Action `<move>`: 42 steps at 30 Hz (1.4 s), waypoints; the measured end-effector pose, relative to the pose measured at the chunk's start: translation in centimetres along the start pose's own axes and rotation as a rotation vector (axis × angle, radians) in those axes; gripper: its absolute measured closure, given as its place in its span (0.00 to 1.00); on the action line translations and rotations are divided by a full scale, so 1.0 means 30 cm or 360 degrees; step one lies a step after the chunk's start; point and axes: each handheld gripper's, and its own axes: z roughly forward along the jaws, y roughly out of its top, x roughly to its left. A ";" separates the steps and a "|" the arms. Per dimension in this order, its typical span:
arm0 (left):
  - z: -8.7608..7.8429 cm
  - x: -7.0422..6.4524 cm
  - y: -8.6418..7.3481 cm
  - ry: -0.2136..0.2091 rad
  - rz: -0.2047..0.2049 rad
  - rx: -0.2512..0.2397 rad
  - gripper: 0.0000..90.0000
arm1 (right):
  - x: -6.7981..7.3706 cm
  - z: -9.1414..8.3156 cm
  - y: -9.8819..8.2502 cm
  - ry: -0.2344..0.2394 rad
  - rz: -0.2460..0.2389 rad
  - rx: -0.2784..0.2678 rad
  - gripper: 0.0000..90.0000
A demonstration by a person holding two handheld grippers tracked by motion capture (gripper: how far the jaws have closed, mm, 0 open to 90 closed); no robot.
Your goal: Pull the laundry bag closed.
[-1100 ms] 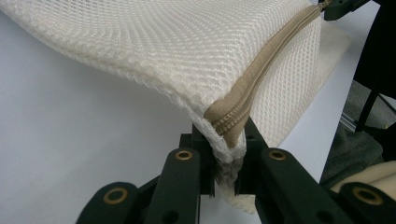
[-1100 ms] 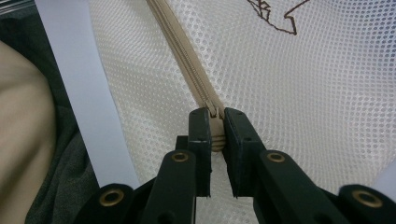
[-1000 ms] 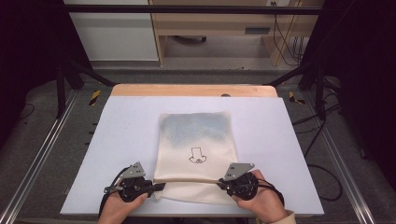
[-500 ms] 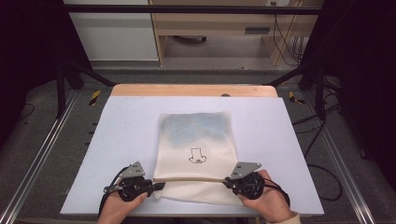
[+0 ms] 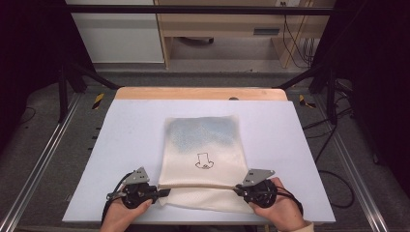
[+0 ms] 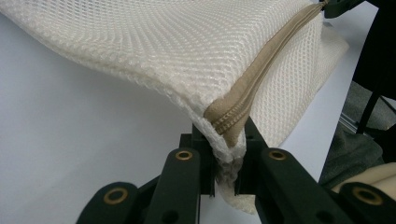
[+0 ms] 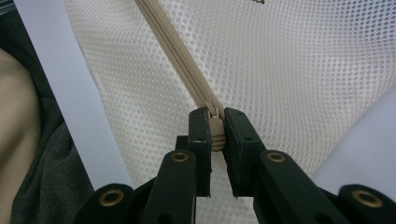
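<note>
L gripper (image 6: 224, 163) clamping tan zipper end of cream mesh laundry bag (image 5: 203, 145); R gripper (image 7: 215, 135) pinching zipper pull (image 7: 215, 128); bag lying on white tabletop (image 5: 125, 125).

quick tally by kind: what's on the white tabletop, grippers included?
Mesh laundry bag, cream, with a tan zipper and a blue-grey item showing inside: 1
Handheld grippers: 2, the left gripper shut on the bag's zipper end, the right gripper shut on the zipper pull
Total: 3

Cream mesh laundry bag (image 5: 203, 159) — flat on table, tan zipper (image 5: 198, 185) closed
</note>
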 end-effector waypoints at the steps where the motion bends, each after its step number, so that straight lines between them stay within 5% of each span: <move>1: 0.000 0.000 0.000 -0.0001 -0.0001 0.0000 0.91 | -0.001 0.000 -0.002 -0.0002 0.0006 -0.0001 0.91; 42: -0.012 0.010 0.003 0.0010 -0.0004 -0.0004 0.91 | -0.019 -0.011 -0.045 0.0005 0.0067 0.0002 0.91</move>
